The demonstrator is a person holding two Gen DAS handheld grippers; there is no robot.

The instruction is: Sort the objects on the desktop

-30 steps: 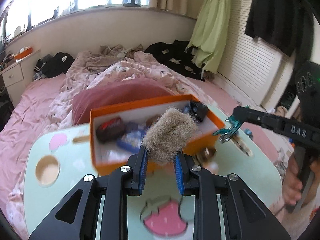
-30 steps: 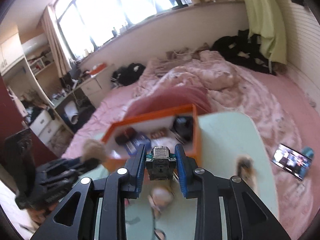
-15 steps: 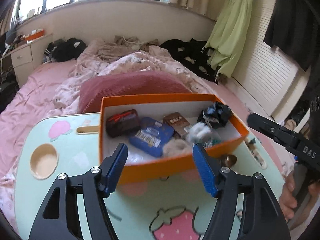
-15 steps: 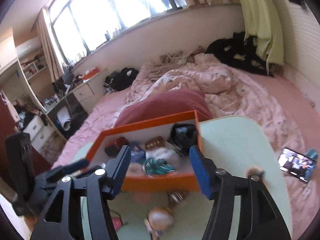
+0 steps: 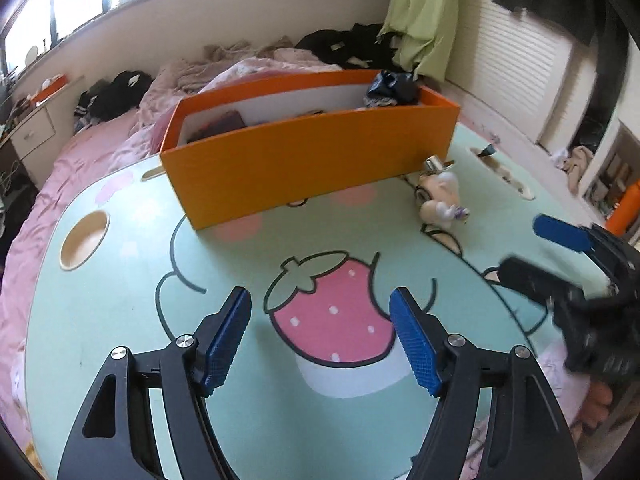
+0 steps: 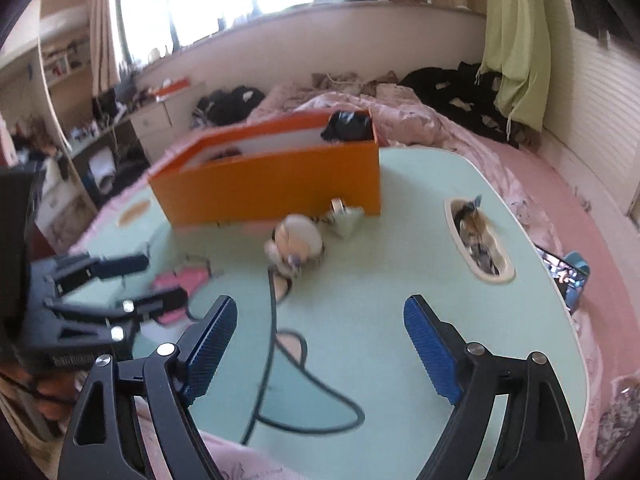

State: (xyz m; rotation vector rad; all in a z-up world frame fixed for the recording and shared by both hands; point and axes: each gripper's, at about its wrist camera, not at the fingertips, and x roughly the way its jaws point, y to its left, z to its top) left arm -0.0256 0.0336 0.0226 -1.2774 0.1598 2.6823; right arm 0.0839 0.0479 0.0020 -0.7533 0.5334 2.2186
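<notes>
A: A bedroom is seen, with a pink bed (image 5: 100, 152) behind a mint-green lap table (image 5: 120, 320) printed with a strawberry (image 5: 332, 308). What has changed on the table?

B: The orange box (image 5: 312, 168), viewed from above a second ago with its contents exposed, is now seen from lower down in the upper centre of the left view; mostly its front wall is shown, with a black crumpled item (image 5: 392, 88) at its right end.

A: And the left gripper (image 5: 320, 336)?

B: A furry brown block was pinched a second ago; nothing is held now. Its blue pads are spread over the strawberry and the jaws are opening.

A: The right gripper (image 6: 316, 344)?

B: A small green-and-silver object was clamped earlier. Now its jaws are opening, with only bare table between them. It is also seen blurred at the right edge of the left view.

A: What is left outside the box?

B: A small cream figurine (image 6: 296, 240) is lying just in front of the box's right end, with a small metallic object (image 6: 344, 216) beside it, touching or nearly touching the box wall. Further items are lodged in the oval slot (image 6: 480, 240) at the right of the right view.
</notes>
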